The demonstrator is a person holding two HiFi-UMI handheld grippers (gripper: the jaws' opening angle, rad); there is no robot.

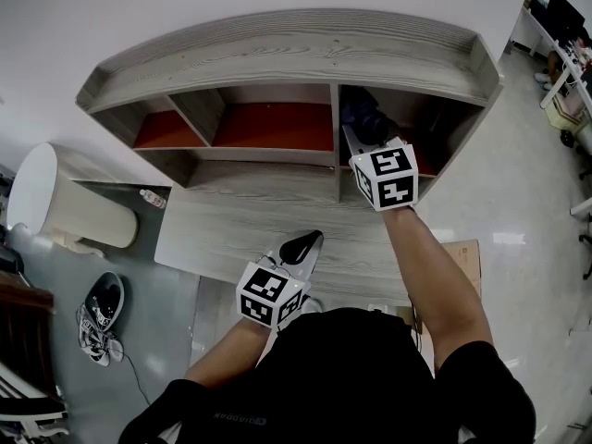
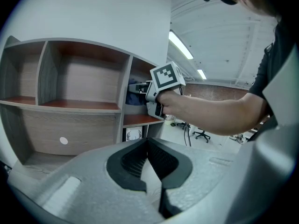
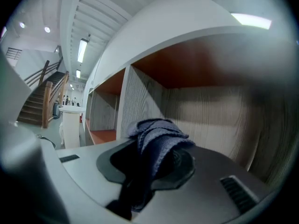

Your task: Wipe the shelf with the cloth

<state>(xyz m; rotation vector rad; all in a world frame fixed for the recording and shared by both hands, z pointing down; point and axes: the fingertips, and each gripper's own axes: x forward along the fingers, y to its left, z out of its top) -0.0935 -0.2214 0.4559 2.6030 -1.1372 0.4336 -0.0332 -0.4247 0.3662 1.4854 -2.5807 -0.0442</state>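
Right gripper view: pinching cloth in right gripper inside shelf bay for wiping; left gripper back, shut, empty.

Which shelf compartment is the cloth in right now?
The rightmost compartment: the right claw holds the blue cloth inside it. The other two show only bare red floors.

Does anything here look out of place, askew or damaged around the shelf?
Nothing looks damaged or spilled. The shelf looks intact, and the cloth is bunched in the right gripper. Two small oddities at the left: shoes lie on the floor, and a small bottle seems to lie on its side.
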